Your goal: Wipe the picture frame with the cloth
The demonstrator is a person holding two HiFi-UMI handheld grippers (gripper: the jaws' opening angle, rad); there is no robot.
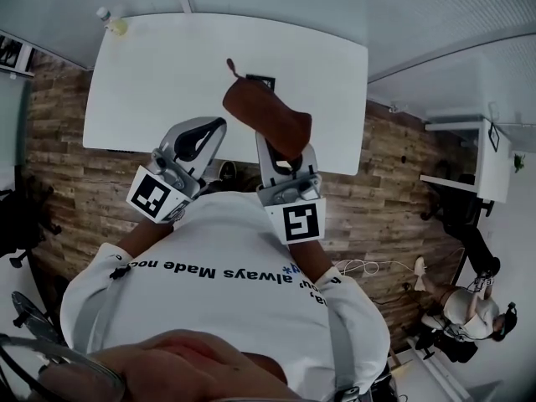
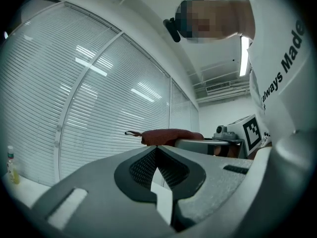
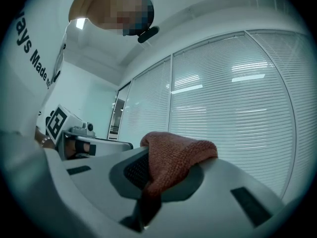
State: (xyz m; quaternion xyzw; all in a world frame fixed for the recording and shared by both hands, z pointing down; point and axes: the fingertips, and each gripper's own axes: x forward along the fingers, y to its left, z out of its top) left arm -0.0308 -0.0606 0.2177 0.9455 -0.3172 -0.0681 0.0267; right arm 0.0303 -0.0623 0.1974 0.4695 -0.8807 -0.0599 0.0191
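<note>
Your white shirt [image 1: 226, 249] fills the near part of the head view, and both grippers sit tucked close against it, well short of the white table [image 1: 151, 82]; that reads as a carrying pose, not a wiping one. Your right gripper [image 3: 148, 170] has its jaws clamped on the rust-brown cloth [image 3: 176, 157], pinching it low in a fold so that a loose hump stands above them; that free bulk is what would meet the frame, so the grip looks sensible. Your left gripper [image 2: 157, 150] has its jaws pressed together with nothing between them; I judge it sits idle, perhaps ready to steady the frame. Both gripper views look across at the window blinds [image 2: 99, 108], not down at the table; neither tool is aimed at the work. The picture frame [image 1: 261, 79] is the small dark thing near the table's middle, partly hidden behind the cloth; whether it stands or lies I cannot tell. A small bottle [image 1: 110, 22] stands at the far left corner, well apart; wiping has not begun.
</note>
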